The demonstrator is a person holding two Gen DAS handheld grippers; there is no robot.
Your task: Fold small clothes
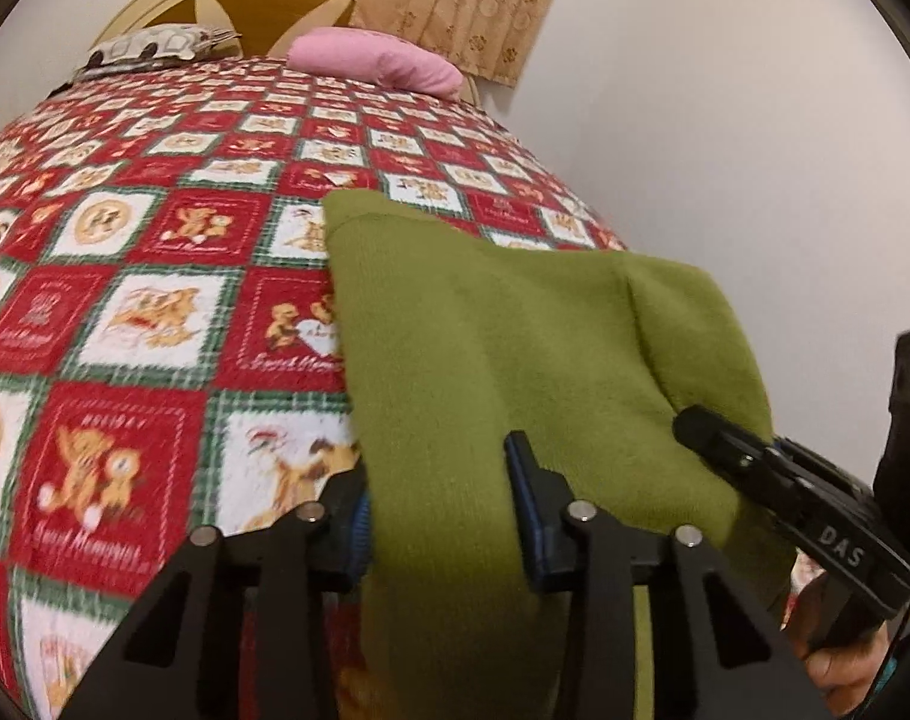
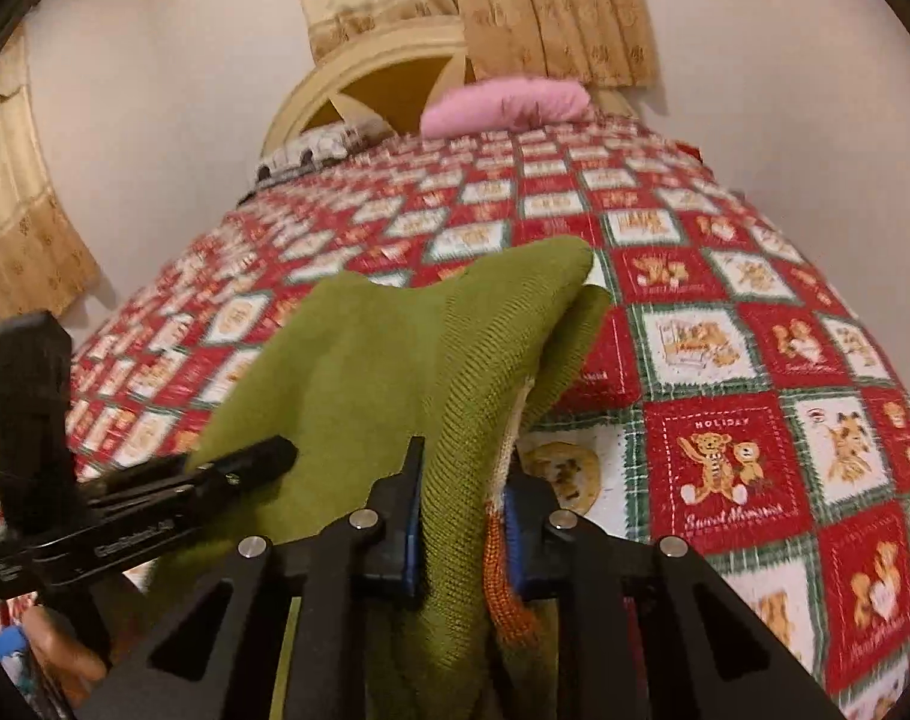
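I have the green knit garment (image 1: pixel 514 360) pinched in both grippers and raised off the teddy-bear quilt (image 1: pixel 155 300), its far corner trailing toward the pink pillow (image 1: pixel 377 63) at the headboard end. My left gripper (image 1: pixel 440 516) is clamped on a thick fold of the near edge, cloth filling the gap between its blue pads. My right gripper (image 2: pixel 463 516) is closed on the garment's other end, where an orange-and-white trim (image 2: pixel 499 570) shows. Each gripper appears in the other's view, beside the cloth.
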